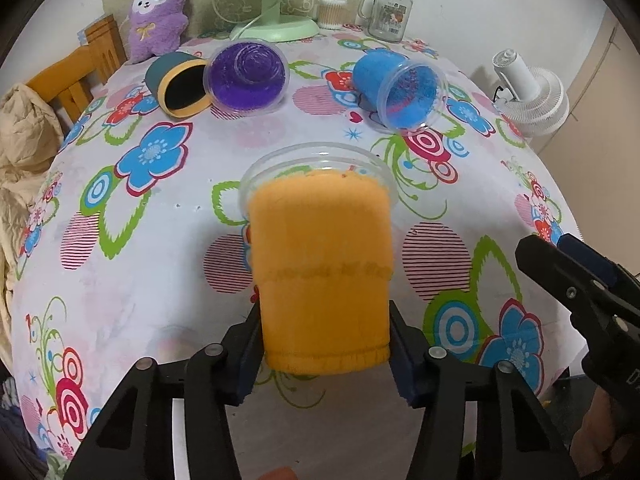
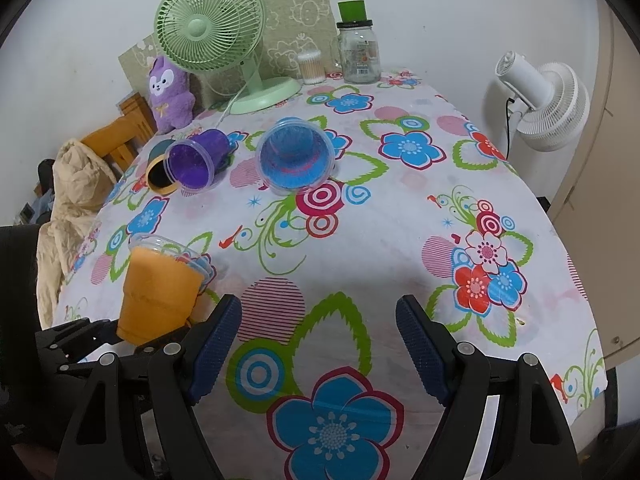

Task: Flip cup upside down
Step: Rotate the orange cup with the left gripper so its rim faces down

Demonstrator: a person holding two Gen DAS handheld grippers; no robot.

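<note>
My left gripper (image 1: 324, 344) is shut on the base end of an orange-sleeved clear plastic cup (image 1: 320, 264). The cup's mouth points away from me and tilts down toward the flowered tablecloth (image 1: 140, 280). In the right wrist view the orange cup (image 2: 160, 288) is at the left, tilted, with its rim near the cloth. My right gripper (image 2: 318, 344) is open and empty above the table's near side; it also shows at the right edge of the left wrist view (image 1: 576, 280).
A blue cup (image 2: 294, 156), a purple cup (image 2: 196, 160) and a dark teal cup (image 2: 160, 172) lie on their sides farther back. A green fan (image 2: 224, 40), a purple plush (image 2: 170, 92), a glass jar (image 2: 358, 46) and a cotton-swab box (image 2: 311, 66) stand at the far edge. A white fan (image 2: 548, 104) stands right of the table.
</note>
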